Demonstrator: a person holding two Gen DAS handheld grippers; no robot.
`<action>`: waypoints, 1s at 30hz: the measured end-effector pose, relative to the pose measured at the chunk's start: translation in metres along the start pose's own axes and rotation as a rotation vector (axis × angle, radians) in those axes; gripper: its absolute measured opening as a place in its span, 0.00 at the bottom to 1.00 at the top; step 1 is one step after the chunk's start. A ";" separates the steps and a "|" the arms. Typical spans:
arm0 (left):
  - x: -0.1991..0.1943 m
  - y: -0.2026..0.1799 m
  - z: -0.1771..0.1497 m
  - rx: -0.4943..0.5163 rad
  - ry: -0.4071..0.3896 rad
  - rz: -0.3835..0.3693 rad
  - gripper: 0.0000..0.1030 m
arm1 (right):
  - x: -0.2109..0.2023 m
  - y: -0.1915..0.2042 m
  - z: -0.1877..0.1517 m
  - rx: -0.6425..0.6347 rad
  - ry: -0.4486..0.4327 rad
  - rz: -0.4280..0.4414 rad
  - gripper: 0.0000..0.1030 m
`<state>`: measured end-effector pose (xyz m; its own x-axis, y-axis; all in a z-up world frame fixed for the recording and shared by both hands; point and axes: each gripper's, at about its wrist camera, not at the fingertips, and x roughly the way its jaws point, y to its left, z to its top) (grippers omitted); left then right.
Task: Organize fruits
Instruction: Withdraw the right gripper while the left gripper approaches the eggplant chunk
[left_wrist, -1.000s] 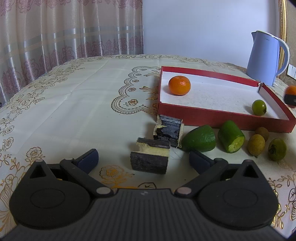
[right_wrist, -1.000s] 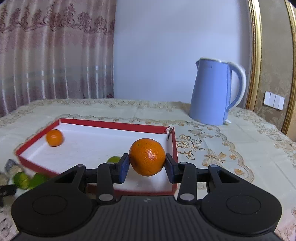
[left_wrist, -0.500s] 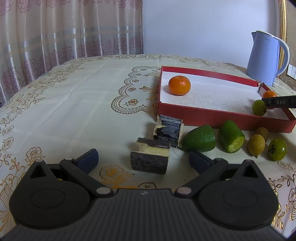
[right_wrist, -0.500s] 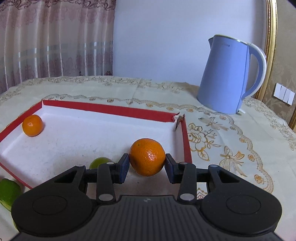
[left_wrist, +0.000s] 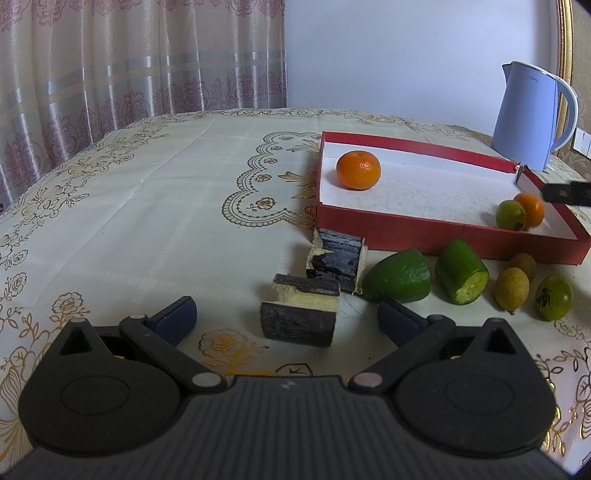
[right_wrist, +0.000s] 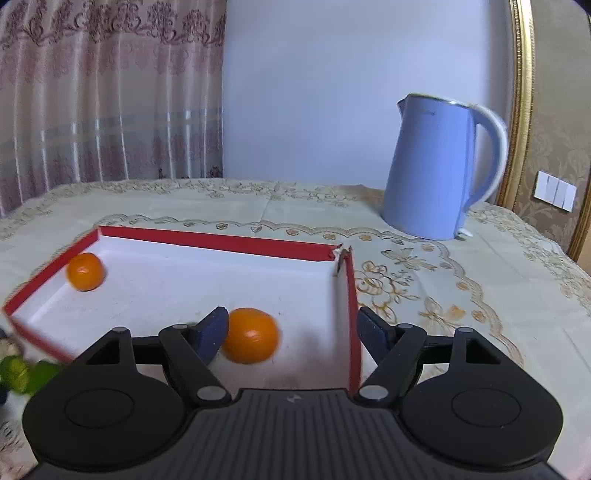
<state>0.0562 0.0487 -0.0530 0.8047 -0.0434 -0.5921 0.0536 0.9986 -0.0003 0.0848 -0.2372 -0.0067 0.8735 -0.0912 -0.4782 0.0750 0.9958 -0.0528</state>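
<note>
A red tray (left_wrist: 417, 230) with a white floor holds an orange (left_wrist: 358, 170) at its far left, a small green fruit (left_wrist: 510, 215) and a second orange (left_wrist: 532, 208) at its near right corner. In the right wrist view my right gripper (right_wrist: 291, 332) is open above the tray's (right_wrist: 221, 242) near right corner; the released orange (right_wrist: 250, 335) lies blurred beside the left finger, the other orange (right_wrist: 85, 271) sits far left. My left gripper (left_wrist: 286, 317) is open and empty over the tablecloth. Two green fruit pieces (left_wrist: 399, 275) (left_wrist: 461, 271), two brownish fruits (left_wrist: 511, 282) and a green fruit (left_wrist: 554, 297) lie before the tray.
Two dark blocks with pale cores (left_wrist: 299, 314) (left_wrist: 336, 260) lie just ahead of my left gripper. A blue kettle (right_wrist: 439, 166) stands behind the tray's right end; it also shows in the left wrist view (left_wrist: 528, 114). Curtains hang behind the table.
My right gripper has opened and let go of the orange, which dropped into the tray's near right corner beside the small green fruit. My left gripper has not moved.
</note>
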 end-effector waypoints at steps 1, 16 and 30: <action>0.000 0.000 0.000 0.000 0.000 0.000 1.00 | -0.009 -0.002 -0.005 0.004 0.000 0.011 0.74; 0.000 0.000 0.000 -0.001 -0.001 -0.001 1.00 | -0.054 -0.021 -0.067 0.032 0.050 -0.038 0.74; -0.001 0.000 0.000 -0.001 -0.002 -0.002 1.00 | -0.034 -0.027 -0.067 0.088 0.157 -0.087 0.96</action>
<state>0.0559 0.0490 -0.0524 0.8055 -0.0454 -0.5909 0.0544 0.9985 -0.0026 0.0213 -0.2615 -0.0476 0.7766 -0.1701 -0.6066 0.1944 0.9806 -0.0261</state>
